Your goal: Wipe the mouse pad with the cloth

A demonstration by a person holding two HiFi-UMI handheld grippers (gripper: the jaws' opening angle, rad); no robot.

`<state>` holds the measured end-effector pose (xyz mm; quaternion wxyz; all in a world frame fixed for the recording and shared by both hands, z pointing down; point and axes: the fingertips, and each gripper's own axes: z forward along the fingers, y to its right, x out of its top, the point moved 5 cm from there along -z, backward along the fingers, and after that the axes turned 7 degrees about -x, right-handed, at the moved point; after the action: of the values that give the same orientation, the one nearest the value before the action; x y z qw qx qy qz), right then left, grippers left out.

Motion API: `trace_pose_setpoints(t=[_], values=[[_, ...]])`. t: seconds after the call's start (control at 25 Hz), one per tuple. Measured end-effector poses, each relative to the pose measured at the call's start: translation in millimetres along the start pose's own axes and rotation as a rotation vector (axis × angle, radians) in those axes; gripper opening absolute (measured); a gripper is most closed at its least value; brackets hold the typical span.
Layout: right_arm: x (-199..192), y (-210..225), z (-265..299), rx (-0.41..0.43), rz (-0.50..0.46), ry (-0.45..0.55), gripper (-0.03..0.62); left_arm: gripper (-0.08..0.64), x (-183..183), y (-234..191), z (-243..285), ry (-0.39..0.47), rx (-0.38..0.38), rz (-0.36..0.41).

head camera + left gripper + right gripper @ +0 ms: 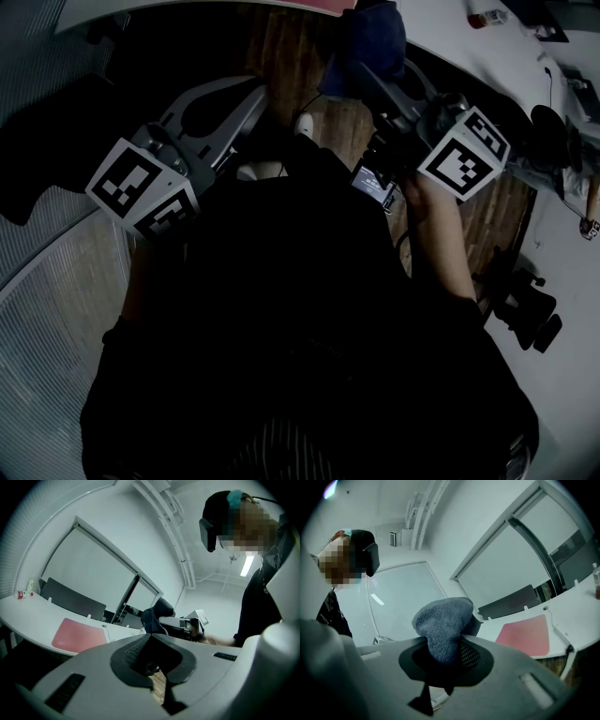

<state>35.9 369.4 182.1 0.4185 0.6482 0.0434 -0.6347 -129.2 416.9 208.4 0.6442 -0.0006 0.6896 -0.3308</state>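
The pink mouse pad [77,634] lies flat on a curved white desk [28,616]; it also shows in the right gripper view [526,634] and as a pink sliver at the head view's top edge [326,5]. My right gripper [445,641] is shut on a blue-grey cloth [443,623], bunched and sticking out past the jaws. In the head view that cloth [370,37] hangs in the air short of the desk, held by the right gripper [364,70]. My left gripper [255,94] is raised beside it, shut with nothing in it [150,639]. Both are held near my body, away from the pad.
A dark panel [70,601] stands along the desk's back. A small bottle [596,585] sits on the desk to the pad's side. Wooden floor [291,47] lies below, with a chair base [527,309] at right and a ribbed glass wall [47,309] at left.
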Motion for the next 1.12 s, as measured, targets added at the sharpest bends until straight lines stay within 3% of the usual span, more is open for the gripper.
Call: trace_pose_setpoints(t=[0.2, 0.44, 0.64, 0.88, 1.12], values=[[35.7, 89.1, -14.8, -0.009, 0.041, 0.035, 0.066, 0.005, 14.2, -22.4, 98.5, -0.091, 0.007, 0.068], [66.2, 108.5, -48.2, 0.039, 0.057, 0.031, 0.066, 0.004, 33.6, 2.3, 141.4, -0.106, 0.019, 0.026], [105.9, 165.3, -55.3, 0.054, 0.094, 0.060, 0.066, 0.005, 57.8, -13.7, 201.1, -0.162, 0.038, 0.017], [82.4, 177.2, -79.5, 0.091, 0.151, 0.099, 0.066, 0.005, 34.8, 4.5, 213.3, -0.213, 0.042, 0.001], [62.8, 196.3, -83.4, 0.098, 0.184, 0.110, 0.066, 0.005, 15.4, -5.9, 216.0, -0.256, 0.047, -0.043]])
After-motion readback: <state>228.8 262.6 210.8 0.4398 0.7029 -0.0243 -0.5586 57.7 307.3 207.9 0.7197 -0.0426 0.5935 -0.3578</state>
